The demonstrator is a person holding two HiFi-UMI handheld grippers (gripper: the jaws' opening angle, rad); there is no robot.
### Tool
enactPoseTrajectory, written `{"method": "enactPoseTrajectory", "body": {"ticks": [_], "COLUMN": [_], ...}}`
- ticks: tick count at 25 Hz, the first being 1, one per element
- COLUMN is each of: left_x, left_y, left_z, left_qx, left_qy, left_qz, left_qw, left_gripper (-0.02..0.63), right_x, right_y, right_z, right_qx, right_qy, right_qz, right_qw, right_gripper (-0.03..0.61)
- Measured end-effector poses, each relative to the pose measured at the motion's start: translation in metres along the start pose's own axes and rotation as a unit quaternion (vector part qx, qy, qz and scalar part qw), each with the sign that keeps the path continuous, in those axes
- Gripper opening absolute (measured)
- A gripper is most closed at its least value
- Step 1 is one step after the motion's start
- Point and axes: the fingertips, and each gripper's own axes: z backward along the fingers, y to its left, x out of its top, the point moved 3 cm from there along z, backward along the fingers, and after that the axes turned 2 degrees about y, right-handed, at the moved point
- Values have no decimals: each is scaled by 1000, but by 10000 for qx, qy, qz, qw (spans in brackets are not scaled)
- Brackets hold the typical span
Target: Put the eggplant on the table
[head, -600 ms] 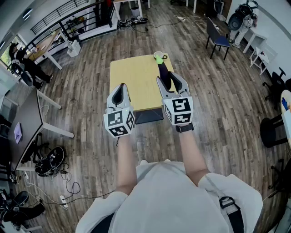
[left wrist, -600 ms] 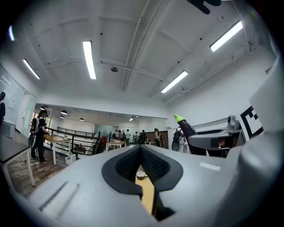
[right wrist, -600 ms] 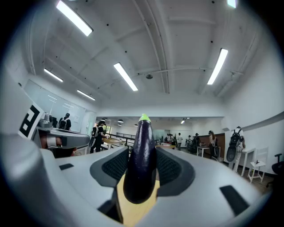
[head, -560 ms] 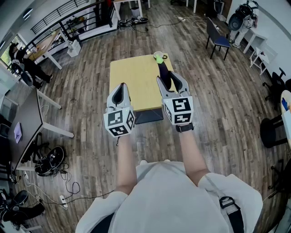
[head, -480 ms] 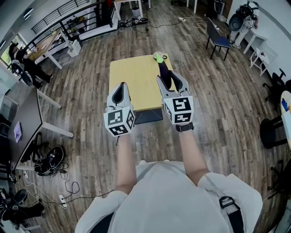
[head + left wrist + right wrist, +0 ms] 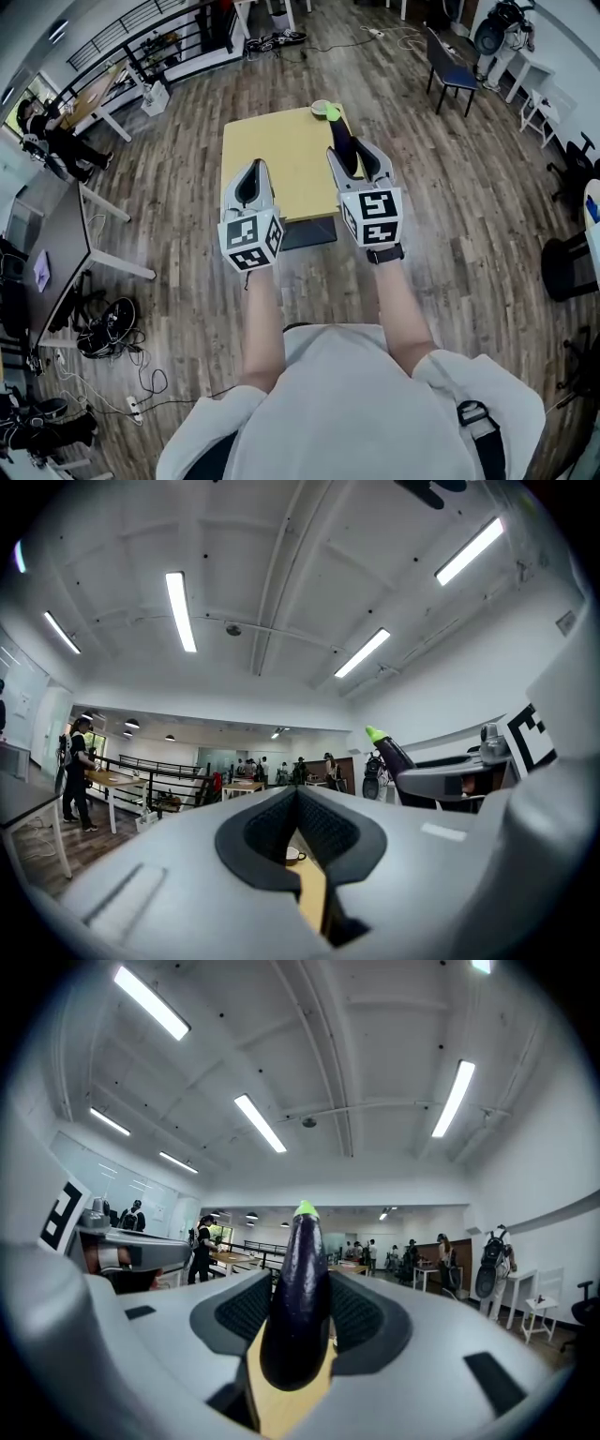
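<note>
A dark purple eggplant (image 6: 339, 141) with a green tip points away from me, level, above the right side of the yellow table (image 6: 272, 150). My right gripper (image 6: 351, 150) is shut on it, and in the right gripper view the eggplant (image 6: 298, 1269) fills the gap between the dark pads (image 6: 361, 1312). My left gripper (image 6: 249, 180) hovers over the table's near left part, shut and holding nothing; its fingertips meet in the left gripper view (image 6: 296, 794), where the eggplant (image 6: 394, 755) shows to the right.
A white cup (image 6: 321, 106) stands at the table's far edge, just beyond the eggplant's tip. A dark box (image 6: 307, 234) sits under the near edge. A grey desk (image 6: 56, 253) and floor cables (image 6: 103, 337) lie left, a blue chair (image 6: 450, 47) far right.
Both grippers and the eggplant sit slightly farther out over the table than before. The grip on the eggplant is the same.
</note>
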Motion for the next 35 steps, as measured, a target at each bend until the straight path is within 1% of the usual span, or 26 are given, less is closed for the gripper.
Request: {"method": "enactPoseTrajectory", "body": {"ticks": [5,9,11,15,20,23,26,29,32,35], "left_x": [-10,-14,-18,-27,-31,-24,-16,-17,-25,-27], "left_y": [-9,4,5,15,40,66,91,111,131,155], "left_z": [2,-4,-11,-38,-82,-111,-138,-168,-197,-219], "left_qx": [70,161,131,-4,-108,-158,-222,-297,-409,-477], "left_qy": [148,186,195,223,151,53,-50,-48,0,-19], "left_qz": [-104,-58,-51,-26,80,148,217,258,293,322], "left_qw": [9998,9997,9997,9997,9998,9998,9995,9992,9987,9983], "left_gripper": [8,8,8,8,8,8,8,8,8,8], "right_x": [-16,-22,-24,-31,-31,-22,-15,-13,-19,-22], "right_y": [-18,-9,-10,-15,-29,-32,-46,-57,-59,-50], "right_z": [1,-8,-13,-38,-82,-115,-144,-173,-206,-236], "right_qx": [-144,11,-3,-165,-319,-378,-657,-841,-913,-920], "right_qy": [169,184,173,260,234,178,173,203,260,269], "right_qz": [-67,-106,-124,-57,-93,8,42,5,-36,-79], "right_qw": [9997,9998,9998,9995,9992,9991,9977,9963,9955,9954], "right_gripper": [193,194,193,193,193,193,193,193,193,193]}}
